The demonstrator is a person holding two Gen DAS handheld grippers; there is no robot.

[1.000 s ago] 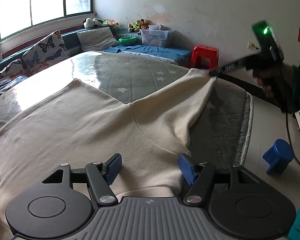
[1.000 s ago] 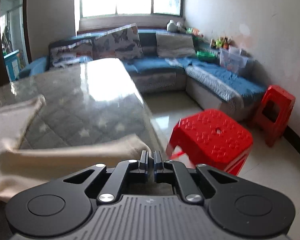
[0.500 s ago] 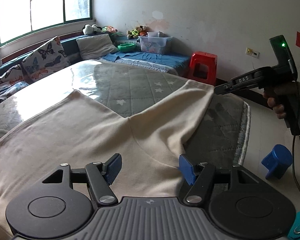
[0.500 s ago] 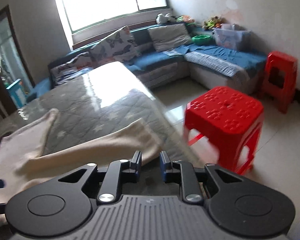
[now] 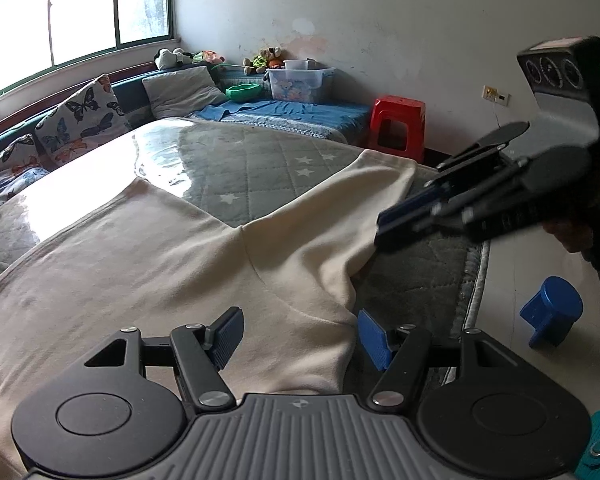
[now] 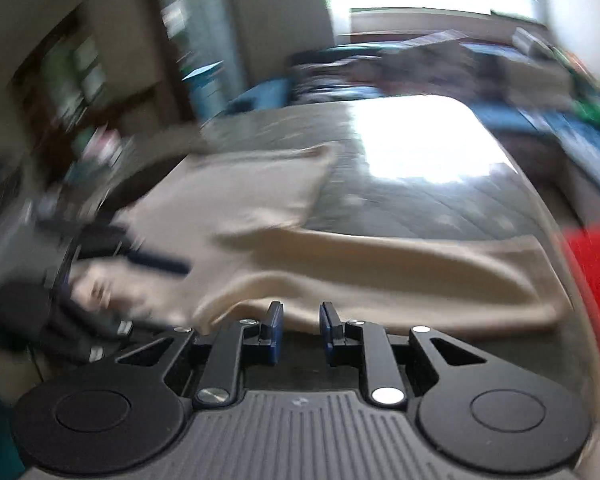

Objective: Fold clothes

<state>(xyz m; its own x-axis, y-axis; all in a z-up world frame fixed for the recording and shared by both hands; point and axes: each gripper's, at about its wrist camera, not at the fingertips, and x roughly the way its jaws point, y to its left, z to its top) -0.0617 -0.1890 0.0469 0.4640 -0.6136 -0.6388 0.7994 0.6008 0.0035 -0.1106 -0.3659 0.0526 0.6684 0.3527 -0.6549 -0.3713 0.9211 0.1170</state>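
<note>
The left gripper (image 5: 298,334) hangs with its jaws apart over the cream garment (image 5: 148,264), nothing pinched between them. The right gripper (image 6: 299,322), at three o'clock in the left wrist view, has a narrow empty gap. The garment lies spread on the grey quilted mattress (image 5: 256,160), one sleeve (image 5: 352,204) reaching toward one o'clock.
</note>
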